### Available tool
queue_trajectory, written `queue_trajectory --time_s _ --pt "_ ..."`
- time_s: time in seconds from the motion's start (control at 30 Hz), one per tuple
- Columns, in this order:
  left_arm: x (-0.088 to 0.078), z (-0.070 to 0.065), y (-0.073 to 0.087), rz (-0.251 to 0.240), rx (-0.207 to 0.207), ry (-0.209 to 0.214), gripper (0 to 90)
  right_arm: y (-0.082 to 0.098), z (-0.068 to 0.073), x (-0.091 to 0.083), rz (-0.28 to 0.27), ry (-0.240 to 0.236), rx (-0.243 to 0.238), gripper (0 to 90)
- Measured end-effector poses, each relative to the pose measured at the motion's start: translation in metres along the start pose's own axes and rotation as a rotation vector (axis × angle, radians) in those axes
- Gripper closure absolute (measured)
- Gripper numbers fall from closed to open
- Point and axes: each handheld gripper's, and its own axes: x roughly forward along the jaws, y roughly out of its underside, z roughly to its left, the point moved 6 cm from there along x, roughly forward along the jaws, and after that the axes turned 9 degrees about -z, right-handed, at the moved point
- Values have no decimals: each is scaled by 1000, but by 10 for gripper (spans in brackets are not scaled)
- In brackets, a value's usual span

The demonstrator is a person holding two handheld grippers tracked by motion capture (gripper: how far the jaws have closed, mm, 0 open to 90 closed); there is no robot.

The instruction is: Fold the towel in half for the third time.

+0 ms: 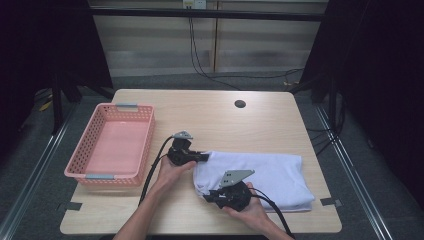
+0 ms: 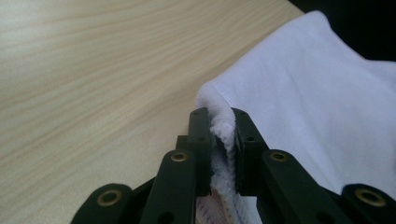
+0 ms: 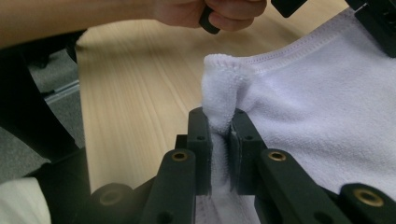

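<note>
White towel (image 1: 265,175) beside pink basket (image 1: 90,176)

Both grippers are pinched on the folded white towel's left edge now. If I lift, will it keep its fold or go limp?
Likely limp: the towel bunches into soft ridges where the left gripper and right gripper pinch it. The far folded layers, held by nothing, will probably sag or unfold. The looped pile looks grippy, so slipping seems unlikely.

High view: above, looking forward-down on table (image 1: 260,125). Gripper views: close, low, both sharing white towel (image 2: 317,107) edge.
</note>
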Motion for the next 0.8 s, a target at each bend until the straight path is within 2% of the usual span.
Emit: queue_trajectory --time_s 0.03,0.1,0.3,0.33,0.43,0.6,0.7,0.8 --pt "0 -1 -3 -16 -17 7 804 -3 0 -2 -7 -4 5 811" --pt "-1 -2 -9 -12 -7 5 805 -9 -2 -5 -25 0 5 810" --pt "-8 -1 -22 -47 -22 -1 806 -26 -4 -11 -60 -5 9 811" --pt "-11 0 -24 -46 -14 -4 806 -29 -4 -12 -69 -8 18 811" --pt "-20 -1 -34 -93 -33 16 806 -40 -3 -15 -100 -18 21 811" --pt "-39 -6 -50 -110 -9 -4 806 -58 4 -19 -154 -40 25 813" --pt "-49 -9 -63 -135 10 2 806 -69 8 -18 -177 -53 9 813" --pt "-55 -11 -70 -121 28 -14 806 -82 13 -15 -193 -63 -5 813"
